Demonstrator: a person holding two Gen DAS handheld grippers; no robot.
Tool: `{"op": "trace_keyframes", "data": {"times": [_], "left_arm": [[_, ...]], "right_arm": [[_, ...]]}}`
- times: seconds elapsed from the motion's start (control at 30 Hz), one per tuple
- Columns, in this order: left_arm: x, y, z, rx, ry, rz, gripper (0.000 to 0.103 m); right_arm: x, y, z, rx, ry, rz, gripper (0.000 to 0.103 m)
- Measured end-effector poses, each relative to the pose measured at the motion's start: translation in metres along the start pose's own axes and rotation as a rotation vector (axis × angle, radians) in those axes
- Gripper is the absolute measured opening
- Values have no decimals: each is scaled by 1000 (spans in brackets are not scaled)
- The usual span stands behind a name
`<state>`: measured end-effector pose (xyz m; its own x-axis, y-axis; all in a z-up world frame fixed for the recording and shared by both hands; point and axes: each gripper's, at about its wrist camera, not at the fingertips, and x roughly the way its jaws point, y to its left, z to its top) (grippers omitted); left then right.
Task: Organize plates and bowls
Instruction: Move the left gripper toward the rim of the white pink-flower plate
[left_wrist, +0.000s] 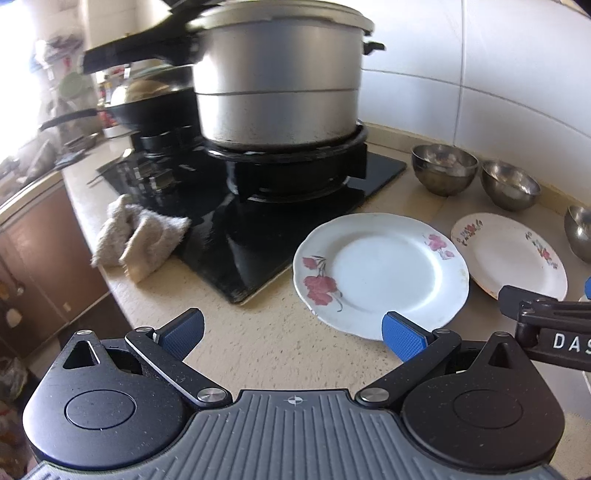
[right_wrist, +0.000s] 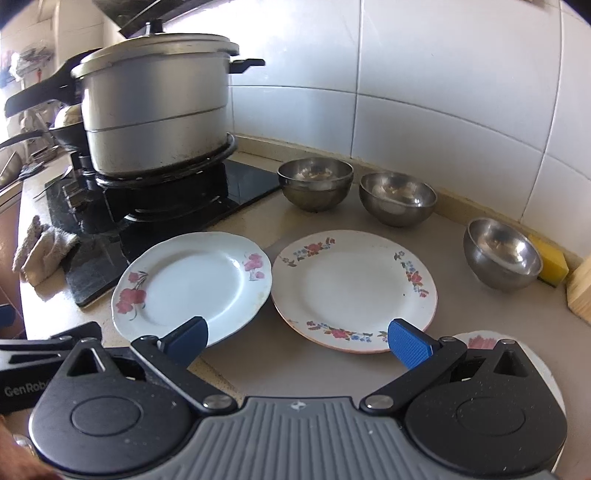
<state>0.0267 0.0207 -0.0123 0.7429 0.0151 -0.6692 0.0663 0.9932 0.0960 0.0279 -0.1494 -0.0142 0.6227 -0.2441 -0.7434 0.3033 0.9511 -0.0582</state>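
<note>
Both claws hung wide and empty above the near edge of the counter (right_wrist: 266, 354), the left claw (left_wrist: 293, 334) in front of the pink-flowered plate (right_wrist: 192, 288) and the right claw (right_wrist: 297, 341) in front of the garland-rimmed plate (right_wrist: 354, 291). Nothing was gripped yet, so the step in hand was judged to be the first pick, most likely a plate to be stacked on its neighbour.

To do it well, a claw should come in low and level at the near rim, one finger sliding under the lip and the other over it, then lift without tilting (glazed china is slick and will slip from a shallow bite). The two plates sat rim to rim, apparently touching, so the approach was best made from the near side, away from that contact.

Taking the pressure cooker (right_wrist: 155, 110) on the stove as landmark: the pink-flowered plate lay in front of it, the garland-rimmed plate to the right of that, and a third plate (right_wrist: 480, 341) showed partly behind the right claw. Three steel bowls stood right of the cooker along the tiled wall: the first bowl (right_wrist: 316, 182) nearest it, the second bowl (right_wrist: 398, 199) beside that, the third bowl (right_wrist: 502, 254) farthest, next to a yellow sponge (right_wrist: 552, 264). Count: three plates, three bowls.
</note>
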Motion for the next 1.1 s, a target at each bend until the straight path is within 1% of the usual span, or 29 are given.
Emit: {"op": "trace_keyframes", "data": {"times": [0.17,0.3,0.47,0.6,0.73,0.9,1.1], "left_arm": [[15,6,12,22,-9,-47,98],[28,9,18,37,3,-74,98],[39,14,24,47,6,-95,98],[47,18,27,54,19,-99,98],[55,21,30,61,37,-117,98],[67,24,32,80,65,-144,98],[77,23,36,106,75,-169,98]], "right_arm": [[9,3,8,32,7,-38,87],[18,6,12,56,24,-55,87],[28,13,14,61,49,-72,87],[32,17,17,65,53,-87,87],[38,19,18,82,69,-88,87],[48,19,17,128,117,-65,87],[55,18,16,159,145,-81,87]]}}
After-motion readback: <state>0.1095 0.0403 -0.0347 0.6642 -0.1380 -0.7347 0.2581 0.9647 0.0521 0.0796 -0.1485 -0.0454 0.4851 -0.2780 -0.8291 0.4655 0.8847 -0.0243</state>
